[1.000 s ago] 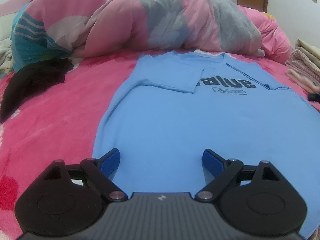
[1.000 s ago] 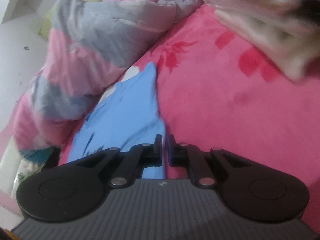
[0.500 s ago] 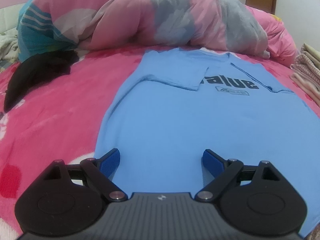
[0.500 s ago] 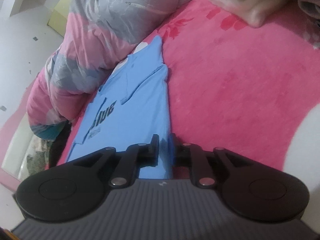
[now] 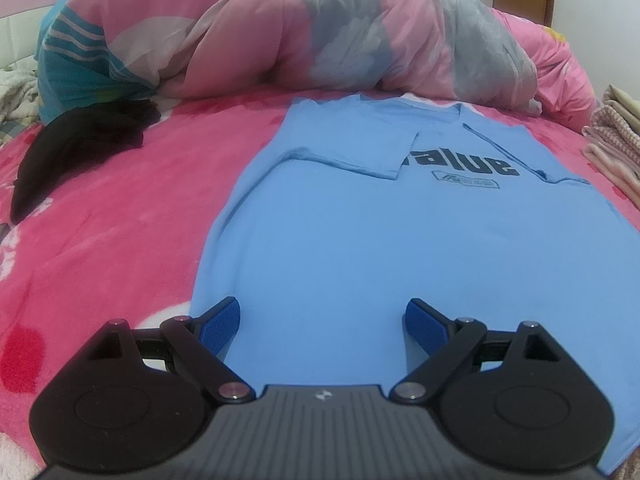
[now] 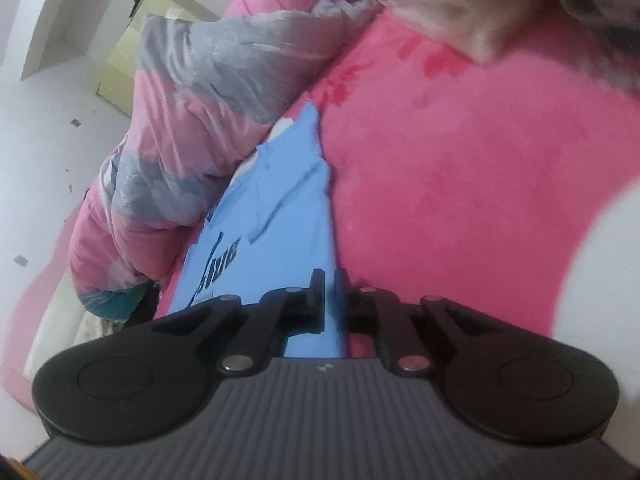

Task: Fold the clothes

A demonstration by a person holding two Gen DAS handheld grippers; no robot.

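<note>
Black garment: a dark crumpled cloth lying well to the left of the left jaws, far ahead on the pink fleece bedspread
Left gripper: jaws spread wide; blue pads apart with nothing between them; poised over the shirt's near hem
Light-blue T-shirt: spread flat on the bedspread, straight ahead of the left jaws; one sleeve folded inward over dark lettering
Quilt: pink and grey floral, heaped beyond the shirt's collar
Right gripper: jaws nearly together; the shirt's right edge runs into the narrow gap; whether they pinch it, I cannot tell
Folded cloths: striped pile, right of the shirt
</note>
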